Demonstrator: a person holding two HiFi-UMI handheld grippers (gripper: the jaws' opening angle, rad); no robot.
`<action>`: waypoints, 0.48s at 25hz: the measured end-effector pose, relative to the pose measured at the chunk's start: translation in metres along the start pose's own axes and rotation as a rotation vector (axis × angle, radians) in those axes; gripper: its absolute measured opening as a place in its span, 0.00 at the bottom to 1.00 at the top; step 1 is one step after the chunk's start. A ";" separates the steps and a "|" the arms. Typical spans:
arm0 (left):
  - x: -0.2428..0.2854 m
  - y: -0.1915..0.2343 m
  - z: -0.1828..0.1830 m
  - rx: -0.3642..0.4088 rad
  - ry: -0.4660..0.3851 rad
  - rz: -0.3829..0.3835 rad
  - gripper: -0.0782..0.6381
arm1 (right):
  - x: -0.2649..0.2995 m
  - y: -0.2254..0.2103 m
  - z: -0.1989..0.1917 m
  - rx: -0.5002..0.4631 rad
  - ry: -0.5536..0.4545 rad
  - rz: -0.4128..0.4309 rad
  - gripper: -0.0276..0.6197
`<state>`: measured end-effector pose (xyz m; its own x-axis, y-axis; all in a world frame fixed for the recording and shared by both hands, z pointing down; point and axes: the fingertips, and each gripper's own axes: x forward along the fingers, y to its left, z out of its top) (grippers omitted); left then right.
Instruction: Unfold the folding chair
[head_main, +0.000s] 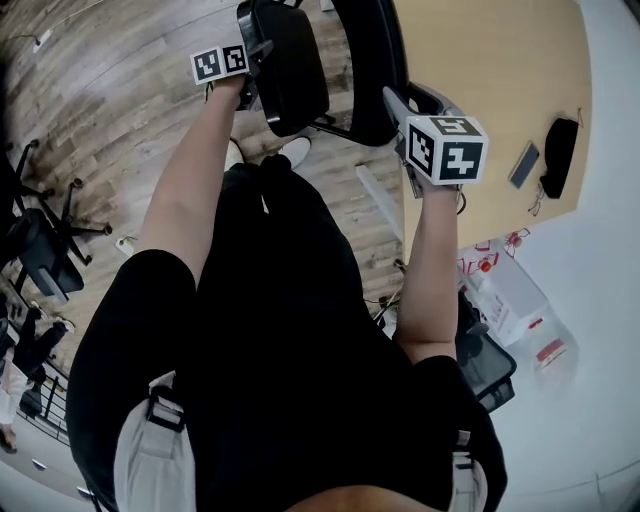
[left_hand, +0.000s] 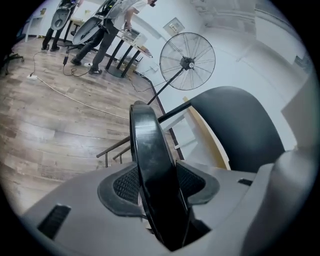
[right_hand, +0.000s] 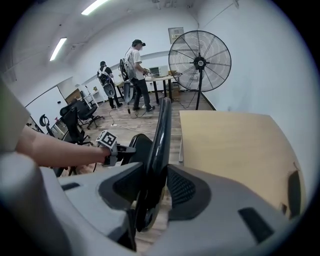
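Black folding chair (head_main: 296, 72), cropped above, is clamped by left tool (left_hand: 158, 186) and right tool (right_hand: 149, 186); panels edge-on, lengthwise away.

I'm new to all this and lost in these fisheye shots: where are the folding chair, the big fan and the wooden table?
folding chair (head_main: 292, 70), head view, its left black panel.
pedestal fan (right_hand: 199, 61), right gripper view, the hub.
wooden table (right_hand: 235, 145), right gripper view, bare top.

left tool (left_hand: 157, 176): jaws clamped; right tool (right_hand: 152, 184): jaws clamped; arms (head_main: 185, 180): outstretched
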<state>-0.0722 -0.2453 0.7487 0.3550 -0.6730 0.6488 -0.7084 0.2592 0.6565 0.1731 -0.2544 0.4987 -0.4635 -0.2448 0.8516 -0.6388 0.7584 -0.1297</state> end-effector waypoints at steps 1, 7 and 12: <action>-0.002 0.006 -0.002 -0.006 0.000 -0.015 0.40 | 0.001 -0.001 -0.002 0.005 -0.002 -0.001 0.27; -0.016 0.046 -0.006 -0.041 -0.009 -0.096 0.40 | 0.014 -0.006 -0.005 0.003 0.008 -0.033 0.27; -0.024 0.078 -0.011 -0.068 -0.021 -0.132 0.40 | 0.023 -0.006 -0.009 0.008 0.020 -0.054 0.26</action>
<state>-0.1291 -0.2017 0.7885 0.4292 -0.7183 0.5476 -0.6133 0.2133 0.7605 0.1719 -0.2591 0.5237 -0.4159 -0.2731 0.8674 -0.6674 0.7396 -0.0872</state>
